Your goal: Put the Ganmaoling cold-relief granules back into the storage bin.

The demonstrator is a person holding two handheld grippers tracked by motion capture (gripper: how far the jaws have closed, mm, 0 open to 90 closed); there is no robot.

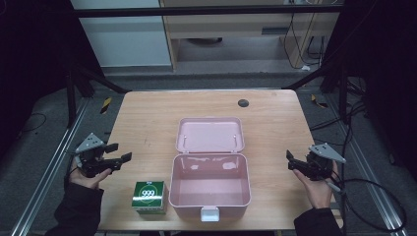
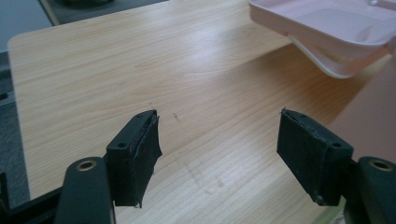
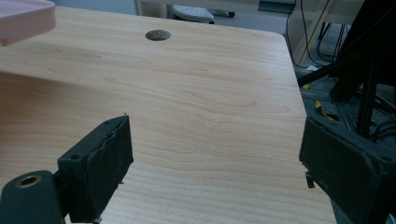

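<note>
High view: nearest the person, the green box (image 1: 149,196) sits at the front edge of the table (image 1: 147,113), just left of the open pink case (image 1: 210,189) and close to its wall. The left gripper (image 1: 120,153) hovers above and behind the box, jaws wide apart and empty; the right gripper (image 1: 291,161) hangs right of the case, jaws likewise spread with nothing between them. The likely step is picking up the box to put it in the case — the left gripper should drop toward the near edge, straddle the box across its free sides and close squarely, since the case wall crowds its right face. Then it must lift clear of the rim before moving over. Beyond, the lid (image 1: 210,134) lies flat — out of the way — and a dark grommet (image 1: 243,103) marks the far end.
</note>
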